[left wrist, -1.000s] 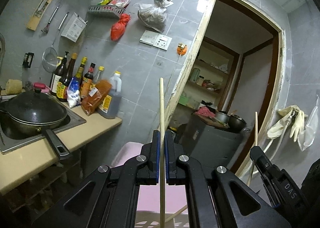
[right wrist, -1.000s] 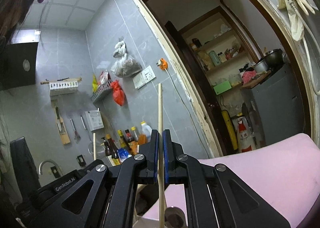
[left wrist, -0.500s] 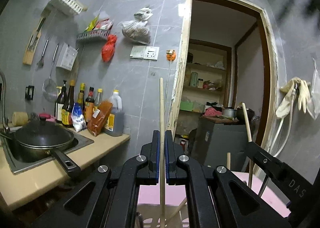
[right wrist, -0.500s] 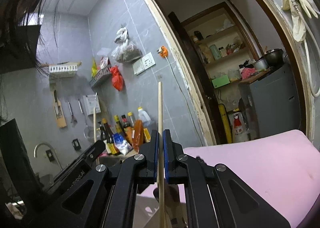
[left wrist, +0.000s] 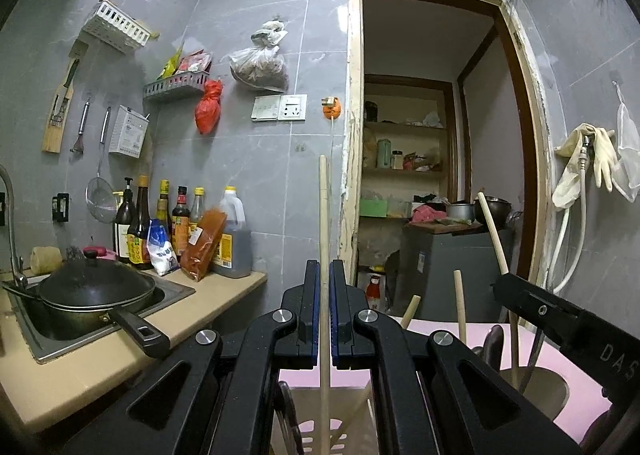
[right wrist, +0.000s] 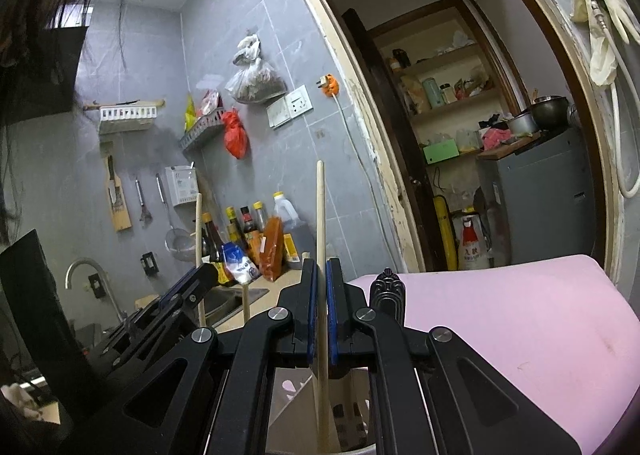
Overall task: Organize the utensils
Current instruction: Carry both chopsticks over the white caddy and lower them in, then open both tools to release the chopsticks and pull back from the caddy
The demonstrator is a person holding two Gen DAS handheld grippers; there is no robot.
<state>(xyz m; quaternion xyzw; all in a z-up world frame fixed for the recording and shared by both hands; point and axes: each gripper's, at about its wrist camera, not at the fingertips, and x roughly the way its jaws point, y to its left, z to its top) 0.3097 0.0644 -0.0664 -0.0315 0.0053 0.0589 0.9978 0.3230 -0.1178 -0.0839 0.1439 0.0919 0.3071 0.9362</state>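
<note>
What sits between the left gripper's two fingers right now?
A single wooden chopstick, upright, pinched in the left gripper; the left wrist view shows it running down toward the slotted holder.

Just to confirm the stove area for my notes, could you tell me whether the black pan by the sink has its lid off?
No, the black pan sits covered, with a dark lid and its knob on top.

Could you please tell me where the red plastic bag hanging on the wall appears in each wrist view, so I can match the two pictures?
Left wrist view: the red plastic bag hangs upper left of centre, below the grey wall shelf.
Right wrist view: the bag hangs left of centre, right of that shelf.
Shared landmark: the white wall socket, right of the bag in both.
</note>
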